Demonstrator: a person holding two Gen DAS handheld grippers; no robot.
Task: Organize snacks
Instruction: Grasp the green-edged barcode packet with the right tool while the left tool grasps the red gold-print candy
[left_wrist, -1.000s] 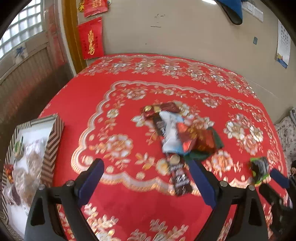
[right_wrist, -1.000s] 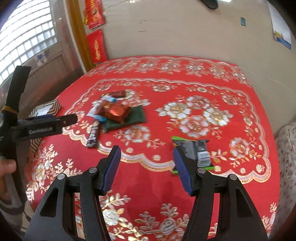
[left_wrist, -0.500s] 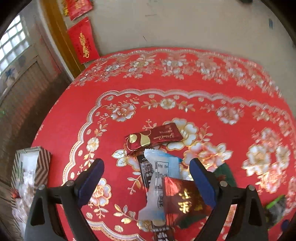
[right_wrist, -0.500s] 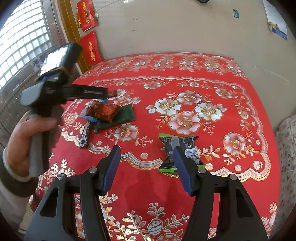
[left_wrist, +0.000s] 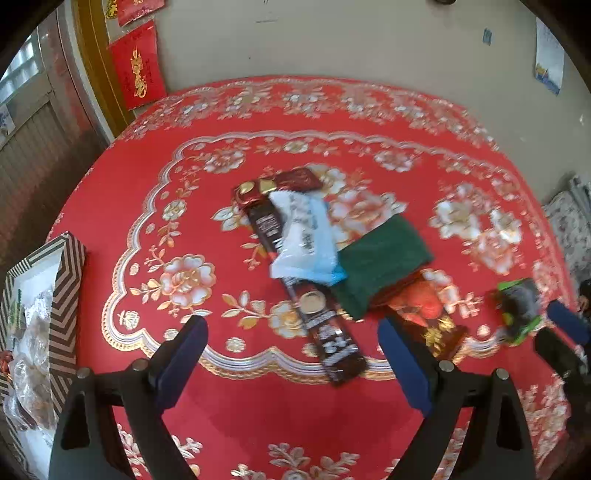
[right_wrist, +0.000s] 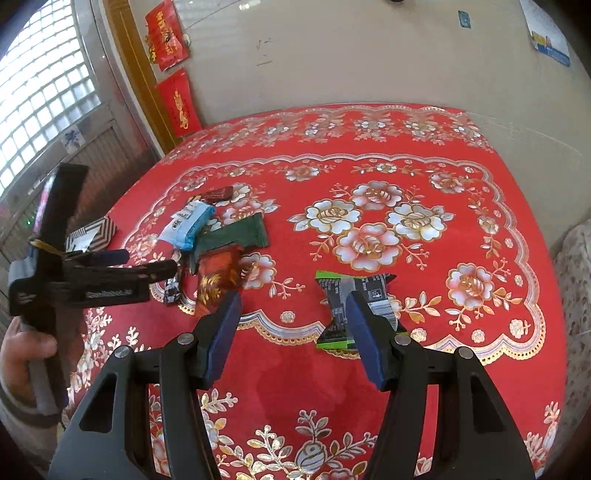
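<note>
We hold 2 hand-held grippers over a round table covered in a red cloth with gold and white flowers (left_wrist: 110, 206). Our left gripper (left_wrist: 291, 354) has its blue-padded jaws spread wide with nothing between them, and it hangs above a heap of 5 snacks. The piece nearest to it is a long dark brown chocolate bar with silver lettering (left_wrist: 325, 332), whose long axis runs from the far left toward the near right, so it lies slantwise across the gap between the jaws; to take it across its narrow width we judge the wrist would need to roll. Over its middle lies a white and light blue plastic packet (left_wrist: 303, 236), with a flat dark green pouch (left_wrist: 384, 258) to the right, a glossy red and gold sachet (left_wrist: 424, 314) nearer still, and a maroon bar (left_wrist: 277, 184) at the far end. Our right gripper (right_wrist: 291, 325) stands about half open and empty; a black and grey wrapper with green edges (right_wrist: 354, 295) lies apart from the heap, just beyond its right finger, so this hand is the nearer one for it. A striped brown and white cardboard box (left_wrist: 68, 280), already holding wrapped items, sits at the table's left edge, on the left gripper's side.
</note>
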